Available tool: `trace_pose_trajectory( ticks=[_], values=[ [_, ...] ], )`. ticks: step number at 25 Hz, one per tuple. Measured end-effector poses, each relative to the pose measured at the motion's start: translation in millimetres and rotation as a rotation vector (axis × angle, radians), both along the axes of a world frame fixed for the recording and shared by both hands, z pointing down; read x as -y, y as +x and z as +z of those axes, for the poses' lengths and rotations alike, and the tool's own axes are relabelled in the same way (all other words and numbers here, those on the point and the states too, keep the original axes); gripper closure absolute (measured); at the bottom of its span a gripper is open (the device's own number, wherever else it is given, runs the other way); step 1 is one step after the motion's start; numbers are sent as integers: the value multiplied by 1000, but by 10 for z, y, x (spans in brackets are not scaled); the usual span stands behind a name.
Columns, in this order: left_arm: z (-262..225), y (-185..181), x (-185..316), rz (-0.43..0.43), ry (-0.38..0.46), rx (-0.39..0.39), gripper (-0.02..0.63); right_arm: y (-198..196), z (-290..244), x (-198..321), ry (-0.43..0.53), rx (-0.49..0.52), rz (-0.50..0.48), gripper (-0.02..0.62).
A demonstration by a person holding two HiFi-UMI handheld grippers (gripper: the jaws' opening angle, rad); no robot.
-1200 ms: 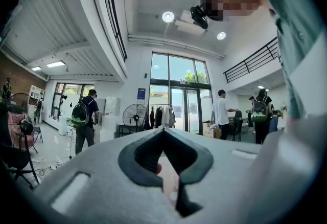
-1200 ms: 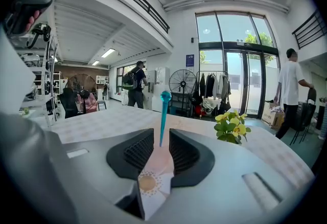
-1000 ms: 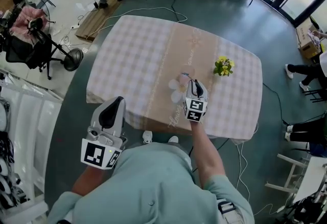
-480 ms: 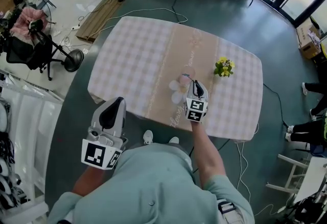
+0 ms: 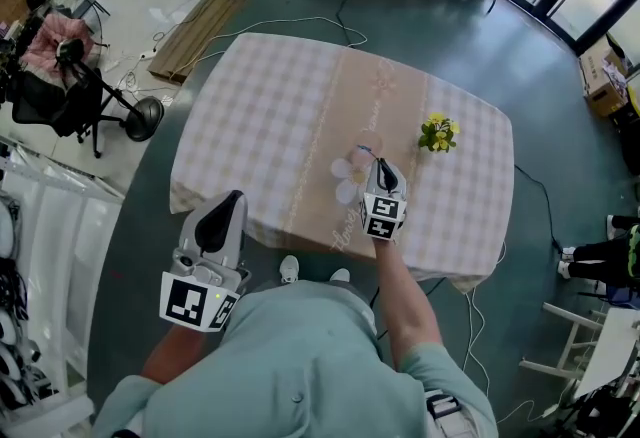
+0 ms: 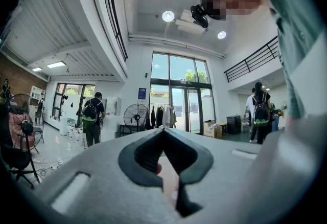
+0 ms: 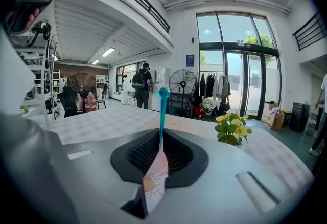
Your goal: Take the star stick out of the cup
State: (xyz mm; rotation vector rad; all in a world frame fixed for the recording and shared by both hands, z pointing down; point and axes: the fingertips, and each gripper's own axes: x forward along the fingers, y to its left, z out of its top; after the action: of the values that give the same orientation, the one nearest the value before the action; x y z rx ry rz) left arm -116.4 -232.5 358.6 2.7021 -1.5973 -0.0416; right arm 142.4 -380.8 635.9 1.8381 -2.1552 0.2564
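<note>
The star stick (image 7: pixel 161 115), a thin blue rod with a round knob on top, stands upright at the centre of the right gripper view, caught between that gripper's jaws. At the lower left of the head view, the left gripper (image 5: pixel 233 197) hangs just off the near edge of the table (image 5: pixel 270 106); its jaws are pressed together and hold nothing. Right of centre, the right gripper (image 5: pixel 379 164) reaches over the checked cloth, just beside a pale flower shape (image 5: pixel 347 176). Its jaws have just been closing and now pinch the stick. Further right on the cloth stands a small bunch of yellow flowers (image 5: pixel 437 131), apart from the gripper.
</note>
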Motion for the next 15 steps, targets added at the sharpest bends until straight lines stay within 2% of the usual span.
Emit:
trace_pose_trajectory(
  ticks=[15],
  values=[
    [4, -2, 19, 3, 2, -5, 601, -22, -59, 36, 5, -4, -7, 581]
  ],
)
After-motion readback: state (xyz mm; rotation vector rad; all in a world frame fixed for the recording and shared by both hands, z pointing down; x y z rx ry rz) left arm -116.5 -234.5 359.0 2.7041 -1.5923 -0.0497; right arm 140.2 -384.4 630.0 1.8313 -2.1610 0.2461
